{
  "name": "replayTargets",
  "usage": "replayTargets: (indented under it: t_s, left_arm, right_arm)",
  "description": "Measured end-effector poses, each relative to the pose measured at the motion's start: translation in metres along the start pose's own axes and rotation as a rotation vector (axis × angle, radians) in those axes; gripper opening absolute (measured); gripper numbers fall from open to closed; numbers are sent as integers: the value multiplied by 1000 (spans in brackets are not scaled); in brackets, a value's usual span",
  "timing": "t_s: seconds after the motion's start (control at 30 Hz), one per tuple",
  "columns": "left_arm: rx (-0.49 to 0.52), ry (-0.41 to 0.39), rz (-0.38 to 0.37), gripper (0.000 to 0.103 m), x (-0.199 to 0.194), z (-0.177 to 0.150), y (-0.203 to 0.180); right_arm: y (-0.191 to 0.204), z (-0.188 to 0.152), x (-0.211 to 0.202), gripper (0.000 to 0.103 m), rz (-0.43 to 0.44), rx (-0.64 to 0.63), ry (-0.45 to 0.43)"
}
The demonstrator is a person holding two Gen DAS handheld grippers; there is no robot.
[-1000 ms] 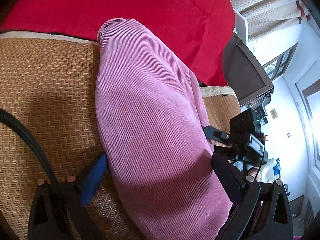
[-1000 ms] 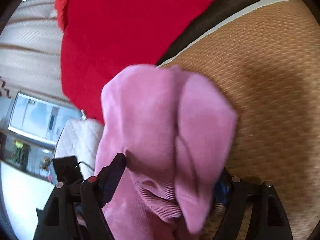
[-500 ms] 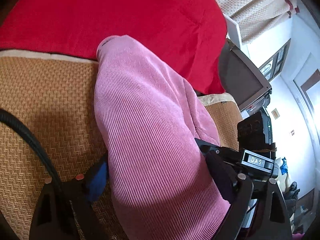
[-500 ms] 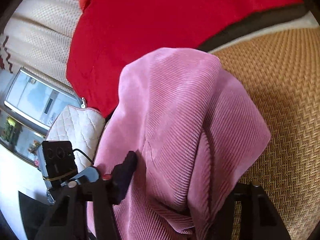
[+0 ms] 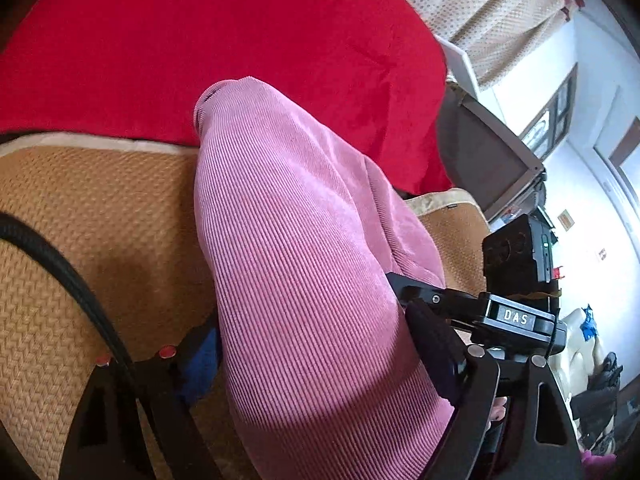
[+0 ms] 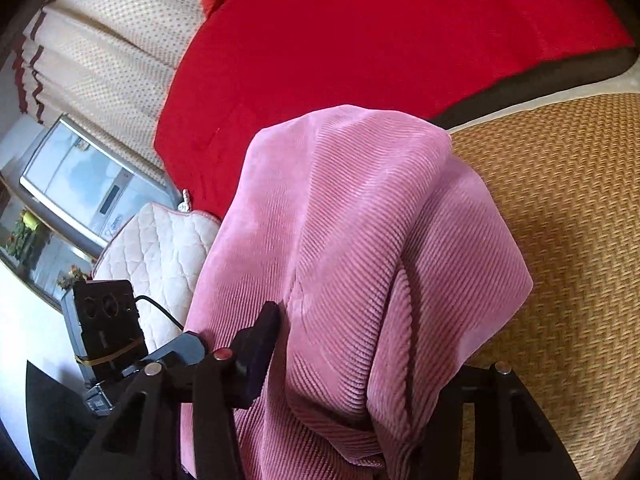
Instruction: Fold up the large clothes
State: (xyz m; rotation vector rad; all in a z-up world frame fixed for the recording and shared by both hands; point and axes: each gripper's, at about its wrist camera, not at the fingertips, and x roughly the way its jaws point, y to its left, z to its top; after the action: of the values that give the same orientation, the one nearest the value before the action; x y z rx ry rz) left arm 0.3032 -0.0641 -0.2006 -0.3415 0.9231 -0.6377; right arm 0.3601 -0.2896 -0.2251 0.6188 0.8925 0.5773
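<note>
Woven straw matting (image 5: pixel 100 216) is covering the bed underneath, with a red blanket (image 5: pixel 240 40) lying along its far side and dotted curtains (image 6: pixel 100 60) hanging behind; a white quilted cushion (image 6: pixel 160 248) is sitting at the mat's edge. Both tools are gripping a pink corduroy garment (image 5: pixel 300 280), which is hanging lifted above the mat and draping forward toward the blanket; the left gripper (image 5: pixel 316 364) is closing its jaws on a thick bunch of the cloth, and the right gripper (image 6: pixel 360 364) is likewise pinching a gathered, doubled edge, its far finger being mostly hidden by fabric. Judging by this, the step in hand is carrying a held edge over to make a fold; the garment is not yet lying flat. Next, both hands are probably needing to lower together, keeping the edge taut and level, laying it on the mat before releasing.
</note>
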Motion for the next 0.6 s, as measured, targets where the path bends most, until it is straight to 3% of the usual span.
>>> replayTargets:
  t_s: [0.13, 0.2, 0.4, 0.47, 0.6]
  left_arm:
    - [-6, 53, 110, 89, 13, -6, 11]
    - [-22, 58, 98, 90, 14, -6, 15]
    - [19, 28, 161, 90, 5, -3, -2]
    - [54, 1, 184, 90, -4, -3, -9]
    - [101, -38, 200, 90, -17, -4, -21]
  right_arm:
    - [1, -2, 15, 56, -86, -11, 15]
    - [3, -1, 21, 61, -113, 10, 19]
    - [12, 3, 6, 64, -160, 6, 8]
    - [15, 5, -7, 64, -198, -18, -23]
    - [21, 10, -44, 64, -281, -47, -173]
